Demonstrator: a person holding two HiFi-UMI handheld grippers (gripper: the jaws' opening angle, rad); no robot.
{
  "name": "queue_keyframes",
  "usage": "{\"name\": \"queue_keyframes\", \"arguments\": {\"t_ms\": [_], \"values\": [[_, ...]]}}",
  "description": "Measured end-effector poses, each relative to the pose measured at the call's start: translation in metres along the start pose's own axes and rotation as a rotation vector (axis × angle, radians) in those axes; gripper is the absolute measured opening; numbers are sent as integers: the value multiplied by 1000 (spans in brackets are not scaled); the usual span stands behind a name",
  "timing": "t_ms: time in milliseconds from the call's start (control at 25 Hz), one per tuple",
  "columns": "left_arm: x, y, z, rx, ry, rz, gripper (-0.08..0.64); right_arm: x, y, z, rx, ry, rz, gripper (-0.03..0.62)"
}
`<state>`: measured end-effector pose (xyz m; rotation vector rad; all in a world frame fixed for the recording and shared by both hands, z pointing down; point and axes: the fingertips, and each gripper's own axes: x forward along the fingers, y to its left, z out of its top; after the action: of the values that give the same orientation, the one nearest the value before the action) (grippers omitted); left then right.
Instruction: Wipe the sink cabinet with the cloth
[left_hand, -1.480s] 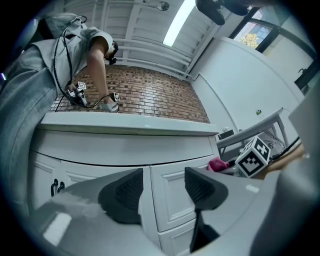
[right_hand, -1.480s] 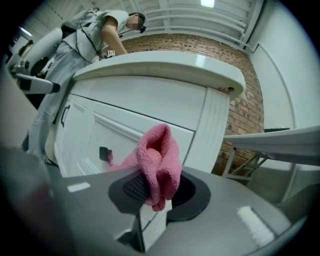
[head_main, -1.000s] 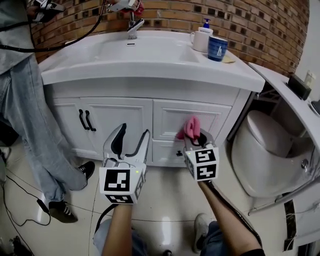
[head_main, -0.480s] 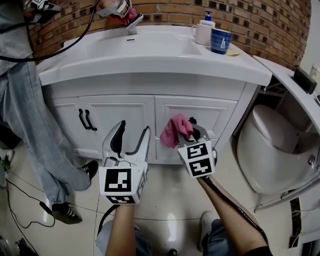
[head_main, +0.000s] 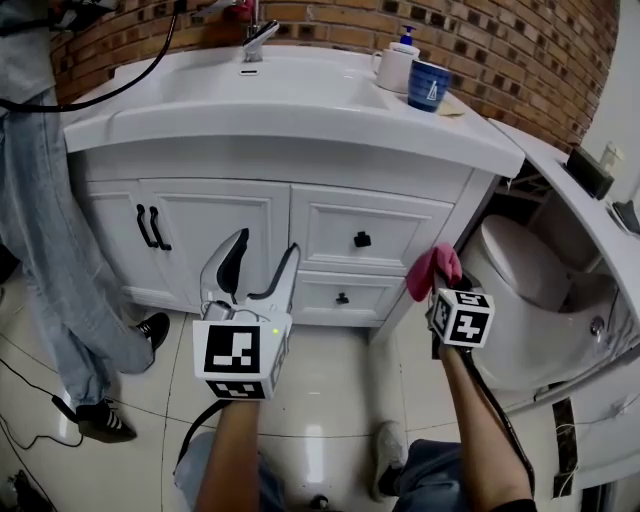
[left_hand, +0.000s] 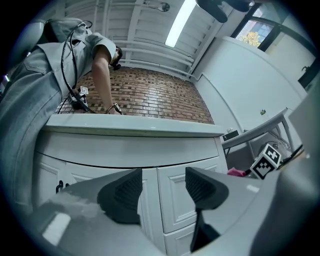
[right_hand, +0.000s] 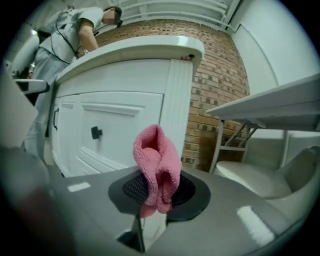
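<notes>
Half a second ago the pink terry cloth (right_hand: 156, 165) hung in front of the right-hand drawer fronts of the white panelled sink cabinet (head_main: 230, 225). Now it has moved off past the cabinet's right front corner, into the gap between the cabinet and the white toilet (head_main: 520, 270). The right gripper (right_hand: 158, 190) is clenched on the cloth, which stands up in a folded bunch from between its jaws and is clear of the cabinet's side panel. The left gripper (head_main: 258, 272) has barely shifted: it hovers before the cabinet's middle, just right of the double doors, jaws spread wide with nothing between them.

On the cabinet front, two black bar handles (head_main: 150, 227) sit on the left doors and a small black knob (head_main: 362, 239) on the upper right drawer. The white basin top (head_main: 300, 110) overhangs the cabinet. At its back stands a chrome tap (head_main: 258, 38), and toward its right rear corner a white soap pump bottle (head_main: 395, 65) beside a dark blue mug (head_main: 428, 84).

Behind the cabinet runs a red-brown brick wall (head_main: 500, 50). Glossy pale floor tiles (head_main: 330, 400) spread in front of it. Left of the cabinet stands a person in blue jeans (head_main: 50, 260) and dark shoes, reaching over the basin.
</notes>
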<state>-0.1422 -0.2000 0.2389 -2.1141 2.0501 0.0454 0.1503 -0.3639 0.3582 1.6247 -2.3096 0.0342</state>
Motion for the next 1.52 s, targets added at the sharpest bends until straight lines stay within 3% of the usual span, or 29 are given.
{"name": "queue_keyframes", "arguments": {"t_ms": [120, 240, 360, 480, 560, 680, 1240, 1360, 1520], "values": [[-4, 7, 0, -3, 2, 25, 278, 7, 65, -2, -26, -5, 157, 75], [-9, 17, 1, -13, 2, 50, 278, 12, 158, -3, -63, -18, 339, 75], [-15, 25, 3, -1, -6, 81, 276, 8, 260, 5, -167, -62, 526, 75], [-21, 30, 2, 26, -7, 102, 273, 6, 327, 24, -219, -139, 637, 75], [-22, 32, 0, 46, 6, 100, 273, 15, 333, 26, -195, -140, 614, 75], [-21, 39, -1, 50, 15, 102, 273, 36, 295, 17, -126, -101, 480, 75], [-10, 22, 4, -20, -19, 64, 273, 27, -20, -34, 105, 5, -124, 75], [-11, 21, 3, 12, -11, 61, 273, 24, -35, -41, 124, 9, -146, 75], [-13, 30, 2, -7, -11, 83, 273, 34, 45, -39, 50, 26, 1, 77]]}}
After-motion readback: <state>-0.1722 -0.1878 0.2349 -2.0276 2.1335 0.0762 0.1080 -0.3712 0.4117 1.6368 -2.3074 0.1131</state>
